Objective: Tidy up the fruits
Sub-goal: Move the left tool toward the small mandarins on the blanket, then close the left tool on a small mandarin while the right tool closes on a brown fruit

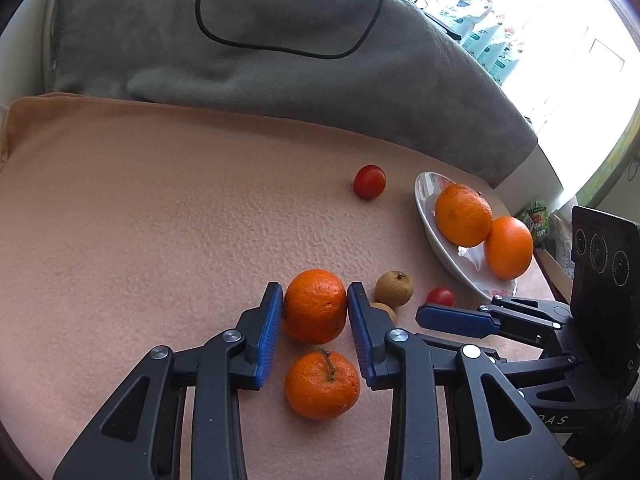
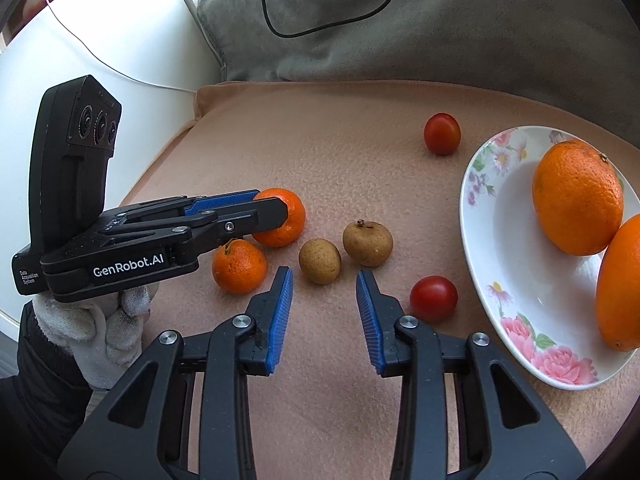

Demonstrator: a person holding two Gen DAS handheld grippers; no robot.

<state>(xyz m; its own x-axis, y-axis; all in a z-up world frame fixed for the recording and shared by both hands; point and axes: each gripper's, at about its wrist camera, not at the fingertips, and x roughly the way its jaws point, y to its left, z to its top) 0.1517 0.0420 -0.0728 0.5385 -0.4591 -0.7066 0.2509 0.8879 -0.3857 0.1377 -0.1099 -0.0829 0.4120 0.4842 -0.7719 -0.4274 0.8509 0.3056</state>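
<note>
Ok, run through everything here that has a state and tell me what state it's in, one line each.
left gripper: shut on the far mandarin, on the cloth
right gripper: open, holding nothing, just short of the near longan
near mandarin: loose on the cloth
two oranges: in the plate, touching
far longan: loose, upright
two tomatoes: loose, outside the plate

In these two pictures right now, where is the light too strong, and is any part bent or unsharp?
Left wrist view: the window at upper right is blown out to white, the peach cloth's far edge bows from the fisheye, and the held mandarin is sharp. Right wrist view: light is even, the floral plate shows only mild sheen, straight lines curve near the rim, nothing is blurred.
</note>
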